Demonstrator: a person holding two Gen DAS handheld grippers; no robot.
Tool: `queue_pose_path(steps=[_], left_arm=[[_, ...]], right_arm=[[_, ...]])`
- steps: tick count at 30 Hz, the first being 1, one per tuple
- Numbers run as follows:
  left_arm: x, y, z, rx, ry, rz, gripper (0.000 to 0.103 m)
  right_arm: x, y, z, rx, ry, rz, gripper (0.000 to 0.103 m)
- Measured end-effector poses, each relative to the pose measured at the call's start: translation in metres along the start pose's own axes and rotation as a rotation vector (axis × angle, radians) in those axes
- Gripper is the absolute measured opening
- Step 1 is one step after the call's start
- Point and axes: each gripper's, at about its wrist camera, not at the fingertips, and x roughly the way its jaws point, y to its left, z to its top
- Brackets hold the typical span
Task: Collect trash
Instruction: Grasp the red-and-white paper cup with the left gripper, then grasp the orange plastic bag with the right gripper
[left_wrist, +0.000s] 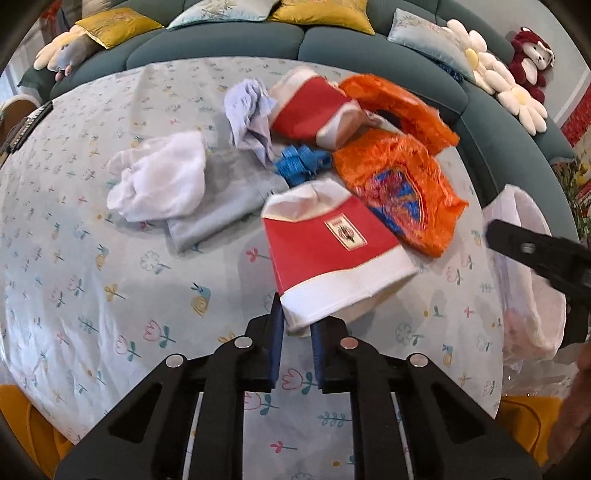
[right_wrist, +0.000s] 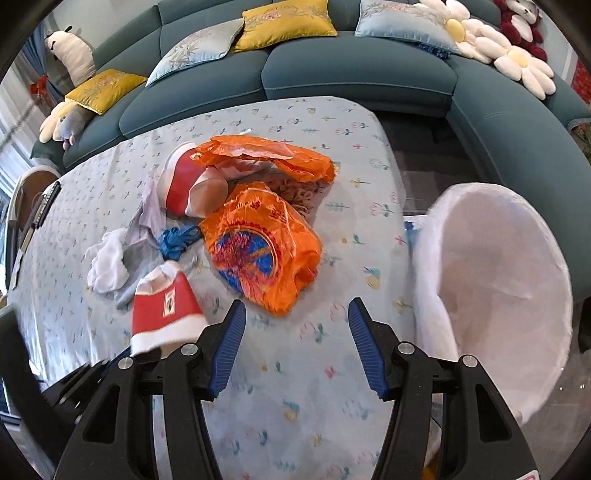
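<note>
My left gripper (left_wrist: 297, 325) is shut on the white bottom rim of a red-and-white paper cup (left_wrist: 332, 251), which tilts up off the flowered tablecloth (left_wrist: 110, 295). The same cup (right_wrist: 162, 306) shows at the lower left of the right wrist view. My right gripper (right_wrist: 297, 306) stands open over bare cloth, just in front of an orange plastic bag (right_wrist: 258, 251) and left of the white-lined bin (right_wrist: 498, 277). Behind lie a second red cup (left_wrist: 314, 107), another orange bag (left_wrist: 402, 107), a blue scrap (left_wrist: 303, 162), crumpled white tissue (left_wrist: 162, 184) and lavender paper (left_wrist: 247, 107).
The bin stands off the table's right edge (right_wrist: 400, 206). A teal sofa (right_wrist: 351, 70) with yellow and pale blue cushions and plush toys curves behind the table. A dark flat object (right_wrist: 44, 206) lies at the table's far left edge.
</note>
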Motion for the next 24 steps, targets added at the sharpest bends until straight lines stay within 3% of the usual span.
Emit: queue_pose_path(steps=[6,12,15,19,24], left_arm=[[-0.009,0.005,0.018,-0.054,-0.017,-0.006,0.007],[-0.012,0.005,0.034,-0.054,-0.033,0.014,0.004],[-0.012,0.003,0.039,-0.054,-0.038,0.015,0.003],[-0.014,-0.001,0.047,-0.048,-0.042,0.012,0.003],[-0.023,-0.012,0.052,-0.033,-0.060,0.005,0.003]], right_arm=[[0.030,0.000,0.019,0.011,0.018,-0.006,0.052],[0.059,-0.006,0.027,0.045,0.067,0.004,0.036],[0.071,-0.007,0.024,0.051,0.096,0.011,0.022],[0.069,-0.007,0.019,0.057,0.091,0.027,0.011],[0.049,-0.013,0.012,0.078,0.063,0.045,0.009]])
